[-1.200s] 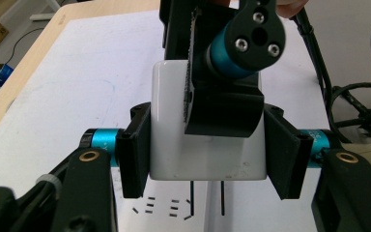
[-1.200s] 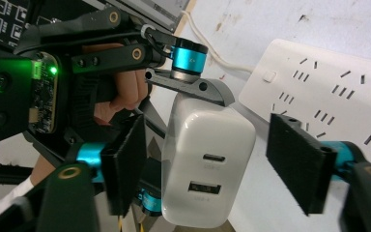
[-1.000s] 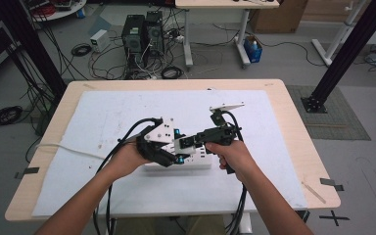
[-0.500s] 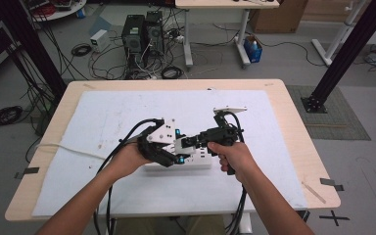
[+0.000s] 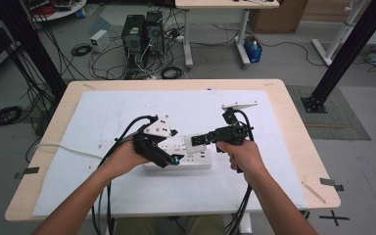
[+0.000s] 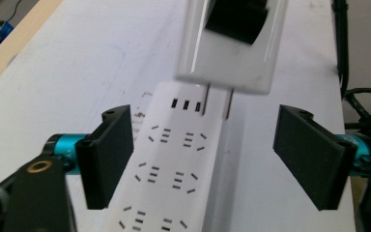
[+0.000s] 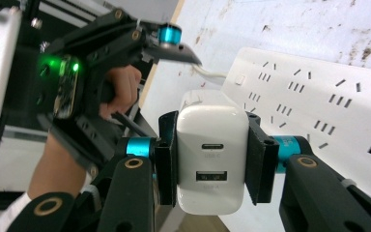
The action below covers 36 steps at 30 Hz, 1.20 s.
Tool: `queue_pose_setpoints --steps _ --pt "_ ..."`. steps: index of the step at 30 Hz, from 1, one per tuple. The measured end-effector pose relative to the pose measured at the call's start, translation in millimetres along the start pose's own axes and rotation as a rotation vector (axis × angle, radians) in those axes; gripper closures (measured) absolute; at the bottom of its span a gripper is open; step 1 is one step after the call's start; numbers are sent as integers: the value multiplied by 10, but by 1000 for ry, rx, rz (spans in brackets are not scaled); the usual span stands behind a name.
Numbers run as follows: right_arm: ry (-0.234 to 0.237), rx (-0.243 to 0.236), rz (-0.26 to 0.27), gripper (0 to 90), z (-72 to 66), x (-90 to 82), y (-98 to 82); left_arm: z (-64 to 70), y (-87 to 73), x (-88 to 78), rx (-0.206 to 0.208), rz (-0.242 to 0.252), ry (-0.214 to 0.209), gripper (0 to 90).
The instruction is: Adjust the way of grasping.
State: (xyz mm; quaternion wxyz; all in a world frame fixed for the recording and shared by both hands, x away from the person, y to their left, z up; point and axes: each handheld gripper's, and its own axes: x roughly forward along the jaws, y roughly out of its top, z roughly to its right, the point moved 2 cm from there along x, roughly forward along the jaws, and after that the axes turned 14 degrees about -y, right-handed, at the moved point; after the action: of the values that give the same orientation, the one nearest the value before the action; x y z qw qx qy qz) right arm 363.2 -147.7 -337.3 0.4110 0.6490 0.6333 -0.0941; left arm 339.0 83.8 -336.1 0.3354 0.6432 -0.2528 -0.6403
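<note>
Right gripper (image 7: 211, 159) clamped on a white USB charger (image 7: 211, 162), jaws pressed against its two sides, two ports on the charger's end face turned toward the right gripper view's camera. In the high view, right gripper (image 5: 197, 140) at the centre of the table, pointing toward 9 o'clock, held by the right hand (image 5: 240, 154), charger (image 5: 195, 141) at its tip just above the white power strip (image 5: 198, 160). Left gripper (image 6: 203, 154) with jaws spread wide apart, one on either side of the power strip (image 6: 174, 179), neither touching it as far as can be told. In the left gripper view, charger (image 6: 232, 43) hanging at 12 o'clock, two metal prongs pointing down, tips at or just above the strip's sockets near its far end; contact not clear. In the high view, left gripper (image 5: 169, 157) held by the left hand (image 5: 125, 159), pointing toward 3 o'clock along the strip, just at 9 o'clock of the charger. Strip lying flat on a white sheet (image 5: 127, 112) covering most of a light wooden table (image 5: 293, 122), white cord (image 5: 66, 148) trailing off toward 9 o'clock. Beyond the table at 12 o'clock, computer towers (image 5: 142, 32) and tangled cables on a grey floor (image 5: 367, 161); a black frame post (image 5: 350, 54) at 2 o'clock.
</note>
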Motion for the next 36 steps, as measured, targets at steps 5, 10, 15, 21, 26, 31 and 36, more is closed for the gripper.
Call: queue_pose_setpoints --steps 5,10,15,21,26,31,36 --pt "-41 -78 46 624 9 -121 10 -49 -113 -74 -45 -27 12 214" --pt "-133 -151 72 625 32 -261 21 -90 -218 -170 -101 -62 14 215" --pt "-399 -336 49 625 -12 -399 28 -161 -335 -277 -196 -136 30 214" --pt "-541 -391 22 625 29 -580 67 -225 -432 -426 -261 -186 58 214" --pt "-568 -405 11 625 64 -704 95 -300 -576 -529 -343 -270 70 214" --pt "-606 -423 -3 624 75 -808 123 -333 -691 -624 -389 -336 85 214" --pt "-635 -451 -20 624 81 -900 151 -414 -775 -738 -431 -360 115 214"
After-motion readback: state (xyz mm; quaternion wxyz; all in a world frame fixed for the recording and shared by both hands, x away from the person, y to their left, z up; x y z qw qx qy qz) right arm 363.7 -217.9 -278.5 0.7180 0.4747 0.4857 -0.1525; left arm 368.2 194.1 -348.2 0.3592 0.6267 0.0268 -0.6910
